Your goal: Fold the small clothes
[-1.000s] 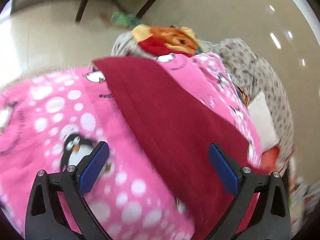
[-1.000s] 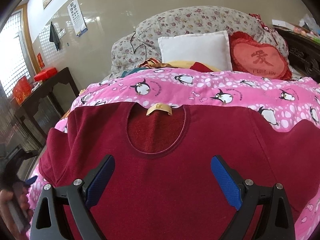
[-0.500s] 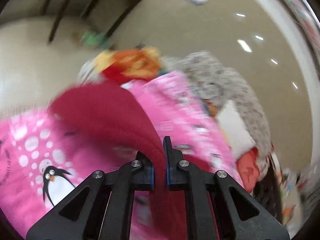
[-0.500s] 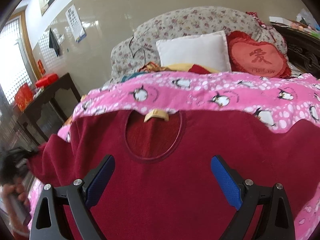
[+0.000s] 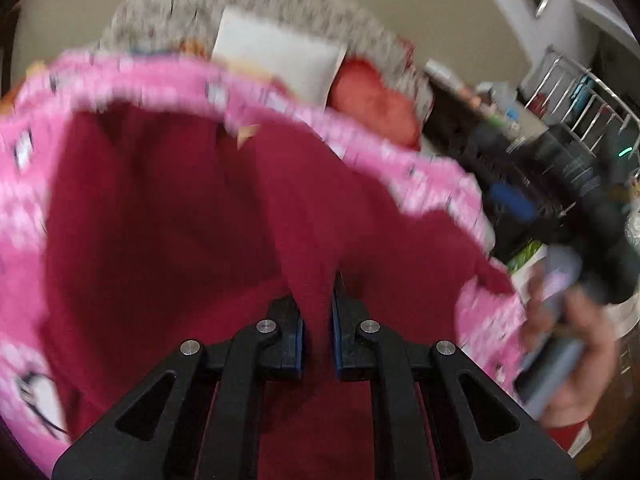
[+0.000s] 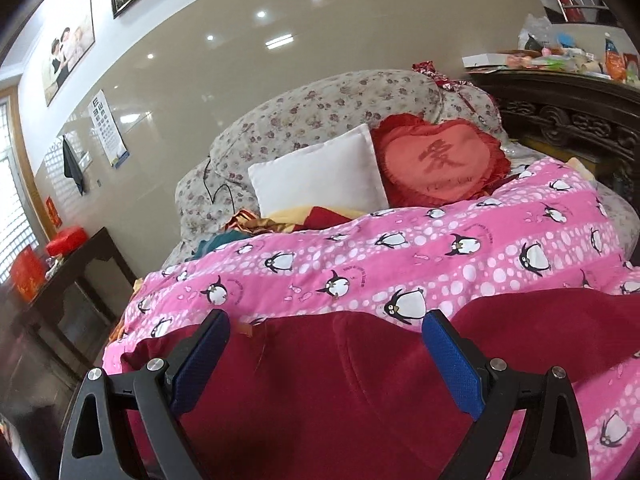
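A bed (image 6: pixel 624 216) fills the middle of both views, covered by a pink penguin-print blanket (image 6: pixel 440 256), with a floral quilt (image 6: pixel 320 120) heaped against a beige wall. A white pillow (image 6: pixel 320 176) leans beside a red heart-shaped cushion (image 6: pixel 440 160) in the upper centre of the right wrist view. A dark wooden side table (image 6: pixel 80 264) stands at the left edge.

The dark red sweater (image 6: pixel 320 392) lies spread on the blanket across the lower half of the frame. The right tool (image 6: pixel 325 356) hovers over it with its jaws wide apart, gripping nothing.

In the blurred left wrist view, the left tool (image 5: pixel 318 328) is clenched on a pinched-up ridge of the dark red sweater (image 5: pixel 180 220) at lower centre. The person's right hand (image 5: pixel 568 352) shows at the lower right of that frame.
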`<state>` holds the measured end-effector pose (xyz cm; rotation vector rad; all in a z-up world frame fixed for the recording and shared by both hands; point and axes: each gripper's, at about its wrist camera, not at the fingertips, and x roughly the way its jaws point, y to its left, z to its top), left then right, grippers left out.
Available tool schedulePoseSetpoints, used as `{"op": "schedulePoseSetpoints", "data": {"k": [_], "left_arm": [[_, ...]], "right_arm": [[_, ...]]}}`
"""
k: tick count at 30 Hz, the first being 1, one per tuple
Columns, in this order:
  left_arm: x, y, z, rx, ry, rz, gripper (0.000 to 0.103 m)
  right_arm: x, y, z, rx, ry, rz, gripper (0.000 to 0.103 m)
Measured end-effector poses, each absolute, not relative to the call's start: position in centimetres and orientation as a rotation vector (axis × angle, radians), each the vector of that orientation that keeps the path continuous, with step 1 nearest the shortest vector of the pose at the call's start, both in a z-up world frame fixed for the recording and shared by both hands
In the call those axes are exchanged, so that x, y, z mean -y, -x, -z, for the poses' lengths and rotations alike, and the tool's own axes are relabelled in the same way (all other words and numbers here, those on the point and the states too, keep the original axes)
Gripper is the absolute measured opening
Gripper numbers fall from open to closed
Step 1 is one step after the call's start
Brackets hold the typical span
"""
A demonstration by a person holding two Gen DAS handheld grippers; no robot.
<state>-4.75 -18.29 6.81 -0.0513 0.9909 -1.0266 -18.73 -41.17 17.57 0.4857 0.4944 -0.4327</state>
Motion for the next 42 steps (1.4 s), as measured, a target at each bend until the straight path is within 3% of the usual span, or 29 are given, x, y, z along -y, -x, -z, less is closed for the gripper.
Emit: {"op": "schedulePoseSetpoints", "data": {"k": [3, 4, 7, 8, 11, 17, 18, 19, 21, 23, 26, 30, 34, 36, 38, 39, 42], "left_arm": [[15.8, 4.5, -7.5, -0.96, 0.078, 1.005, 0.015], [14.8, 4.9, -8.3, -0.922, 0.068, 0.984, 0.023], [11.2, 5.7, -10.6, -0.77, 0.037, 0.884, 0.071], [9.7, 6.0, -11.0, -0.7, 0.036, 0.833, 0.08], [8.2, 5.3, -11.1, -0.625, -0.013, 0.713, 0.08], [8.7, 3.3, -8.0, -0.718, -0.037, 0.651, 0.08], [9.0, 3.3, -7.6, -0.727, -0.042, 0.644, 0.08], [9.3, 3.4, -7.0, -0.731, -0.053, 0.636, 0.08], [9.9, 3.5, -6.4, -0.746, -0.092, 0.622, 0.08], [10.1, 3.4, -6.2, -0.745, -0.121, 0.612, 0.08], [9.6, 3.0, -5.9, -0.748, -0.117, 0.588, 0.08], [8.6, 2.5, -5.5, -0.78, -0.052, 0.581, 0.08], [8.2, 2.4, -5.0, -0.786, -0.031, 0.566, 0.08], [8.5, 2.3, -4.7, -0.811, -0.019, 0.555, 0.08], [8.7, 2.6, -4.5, -0.818, -0.015, 0.572, 0.08], [8.8, 2.9, -4.5, -0.807, -0.028, 0.57, 0.08], [9.0, 3.7, -4.5, -0.77, -0.075, 0.564, 0.08]], "right_arm": [[40.6, 18.4, -17.7, -0.512, -0.479, 0.377, 0.096], [40.3, 18.3, -17.5, -0.523, -0.469, 0.364, 0.096], [38.8, 16.9, -16.6, -0.58, -0.449, 0.308, 0.096], [38.3, 16.4, -16.3, -0.593, -0.451, 0.284, 0.096], [36.5, 13.7, -14.6, -0.682, -0.42, 0.232, 0.096], [34.2, 6.5, -8.6, -0.907, -0.278, 0.301, 0.094], [34.3, 5.6, -7.7, -0.912, -0.288, 0.295, 0.089], [34.4, 5.2, -7.1, -0.905, -0.294, 0.288, 0.075], [34.2, 5.2, -7.0, -0.865, -0.262, 0.276, 0.062], [34.5, 6.5, -8.2, -0.84, -0.281, 0.214, 0.022], [35.9, 11.6, -12.7, -0.731, -0.354, 0.103, 0.011], [36.1, 19.8, -17.2, -0.634, -0.208, 0.138, 0.01], [36.7, 22.5, -16.9, -0.706, -0.18, 0.144, 0.011], [36.4, 21.3, -16.5, -0.703, -0.179, 0.194, 0.022], [35.7, 19.2, -15.5, -0.693, -0.242, 0.179, 0.068], [35.3, 17.6, -14.8, -0.691, -0.293, 0.146, 0.073], [33.1, 12.0, -12.0, -0.803, -0.305, 0.152, 0.074]]}}
